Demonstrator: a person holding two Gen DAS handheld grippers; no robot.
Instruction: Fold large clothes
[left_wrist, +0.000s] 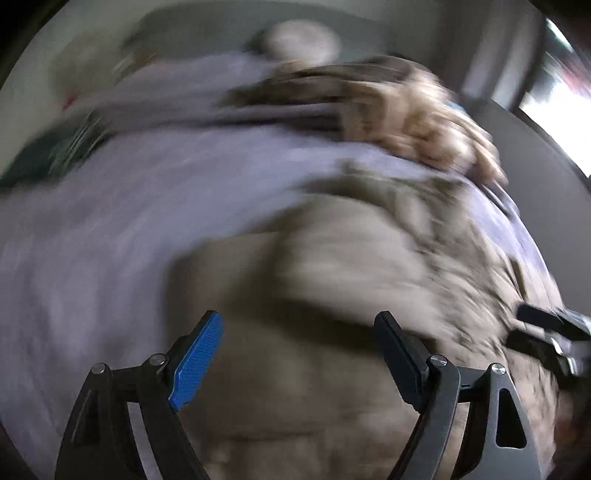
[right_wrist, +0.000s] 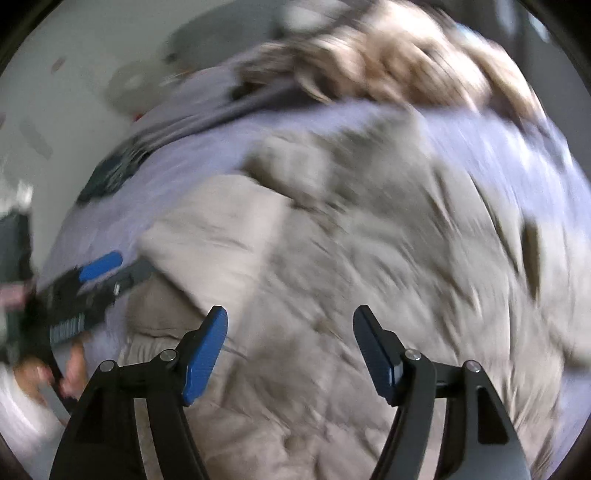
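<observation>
A large beige quilted garment (left_wrist: 332, 280) lies on a lavender sheet (left_wrist: 110, 229); both views are motion-blurred. It fills the right wrist view (right_wrist: 351, 240), with one part folded over at its left (right_wrist: 221, 229). My left gripper (left_wrist: 299, 332) is open and empty above the garment. It also shows at the left of the right wrist view (right_wrist: 99, 273). My right gripper (right_wrist: 291, 328) is open and empty above the garment. It also shows at the right edge of the left wrist view (left_wrist: 546, 332).
A tan and brown fluffy fabric pile (left_wrist: 424, 122) lies at the far side of the sheet, also in the right wrist view (right_wrist: 388, 62). A dark green patterned cloth (left_wrist: 55, 151) lies at the far left. A grey wall (right_wrist: 55, 92) stands behind.
</observation>
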